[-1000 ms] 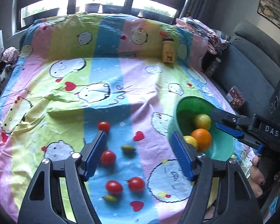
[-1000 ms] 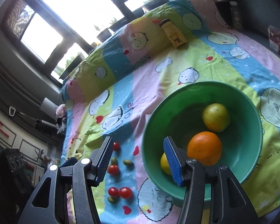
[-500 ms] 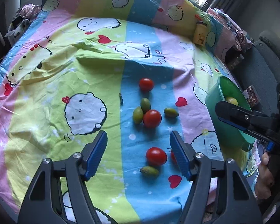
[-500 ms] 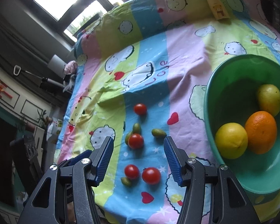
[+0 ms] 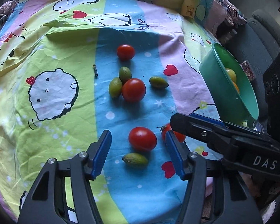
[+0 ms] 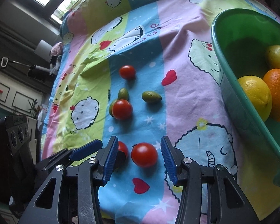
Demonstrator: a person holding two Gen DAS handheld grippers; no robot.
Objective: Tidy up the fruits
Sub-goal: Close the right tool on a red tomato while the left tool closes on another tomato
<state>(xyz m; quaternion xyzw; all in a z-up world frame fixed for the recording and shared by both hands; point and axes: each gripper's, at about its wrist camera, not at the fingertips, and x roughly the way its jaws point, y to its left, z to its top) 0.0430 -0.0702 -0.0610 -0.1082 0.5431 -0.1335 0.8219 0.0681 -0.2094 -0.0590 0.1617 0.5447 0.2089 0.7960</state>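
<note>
Several red tomatoes and small green fruits lie on a cartoon-print sheet. My left gripper is open, its jaws on either side of a near tomato and a green fruit. My right gripper is open around another near tomato, partly hidden in the left wrist view. Farther off lie a tomato touching two green fruits, a lone green fruit and a far tomato. A green bowl at the right holds a lemon, an orange and a yellow-green fruit.
A small dark stem lies left of the fruit cluster. A yellow jar stands at the far edge of the sheet. A grey sofa lies beyond the bowl. The sheet's near edge drops off below both grippers.
Both grippers have moved down and closer to the near tomatoes, the right one swinging left away from the bowl. Each now brackets a tomato. Both stay open.
</note>
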